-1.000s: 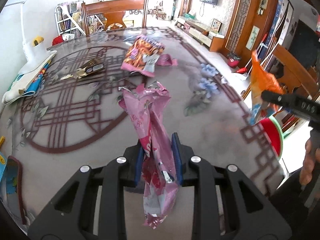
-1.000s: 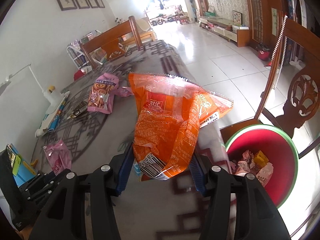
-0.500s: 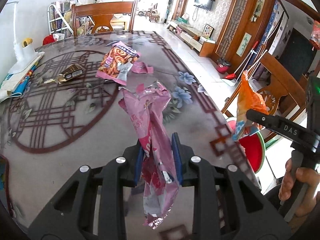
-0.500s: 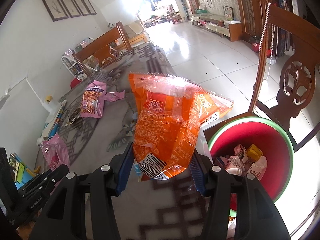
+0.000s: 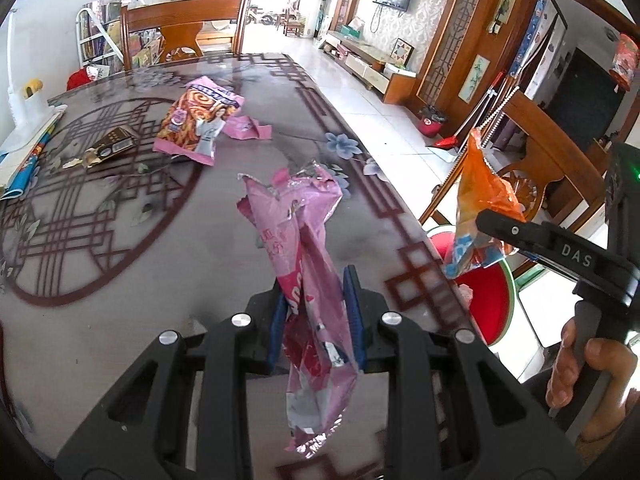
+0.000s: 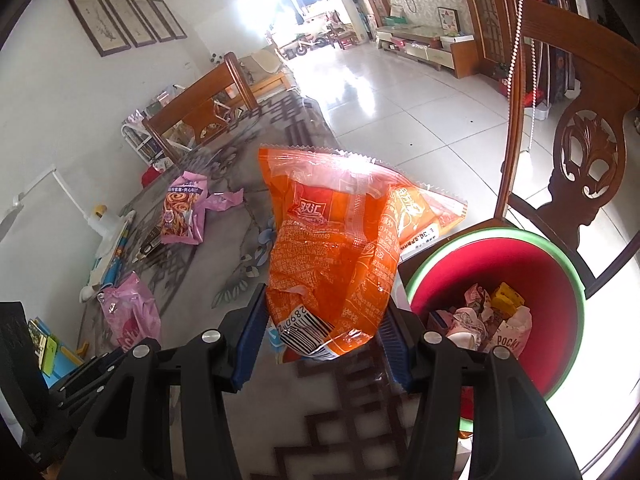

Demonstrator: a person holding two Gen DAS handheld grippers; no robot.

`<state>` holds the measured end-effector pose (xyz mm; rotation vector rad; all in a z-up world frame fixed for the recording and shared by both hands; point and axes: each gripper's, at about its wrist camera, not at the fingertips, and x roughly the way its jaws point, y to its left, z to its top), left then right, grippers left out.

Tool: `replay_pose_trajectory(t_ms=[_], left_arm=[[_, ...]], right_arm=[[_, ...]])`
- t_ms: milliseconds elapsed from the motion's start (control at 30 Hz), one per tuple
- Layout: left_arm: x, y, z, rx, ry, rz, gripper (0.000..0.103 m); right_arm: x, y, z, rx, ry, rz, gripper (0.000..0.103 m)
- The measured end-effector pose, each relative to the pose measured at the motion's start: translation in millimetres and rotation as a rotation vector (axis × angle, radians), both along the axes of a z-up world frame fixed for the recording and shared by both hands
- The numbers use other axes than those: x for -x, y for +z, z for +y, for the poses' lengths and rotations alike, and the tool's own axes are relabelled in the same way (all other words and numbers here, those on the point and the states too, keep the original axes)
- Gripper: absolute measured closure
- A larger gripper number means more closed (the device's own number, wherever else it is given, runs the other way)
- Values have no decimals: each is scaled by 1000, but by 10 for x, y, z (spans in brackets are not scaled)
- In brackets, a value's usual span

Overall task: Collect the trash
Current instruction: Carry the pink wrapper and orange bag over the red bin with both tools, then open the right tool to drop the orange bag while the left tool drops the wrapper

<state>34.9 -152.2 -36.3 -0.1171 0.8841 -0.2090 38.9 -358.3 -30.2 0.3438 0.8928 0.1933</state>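
Left gripper [image 5: 314, 312] clamped on pink wrapper [image 5: 308, 248], held above table [image 5: 120, 280]. Right gripper [image 6: 320, 344] clamped on orange bag [image 6: 336, 248], just left of red bin [image 6: 560, 280]. Further wrapper [image 5: 196, 122] flat on table, far ahead of left gripper.

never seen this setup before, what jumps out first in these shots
The orange snack bag clamped in the right gripper fills that view, held up just left of the red bin with its green rim and wrappers inside. In the left view, the left gripper pinches a crumpled pink wrapper above the patterned table, where another pink snack bag lies.
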Motion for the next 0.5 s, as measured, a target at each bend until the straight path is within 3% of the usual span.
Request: replay_pose_trajectory(t_ms=[500], left_arm=[[-170,-76,-650,38,-117,35,77]], right_arm=[[100,-32,-672,-5,-207,5,51]])
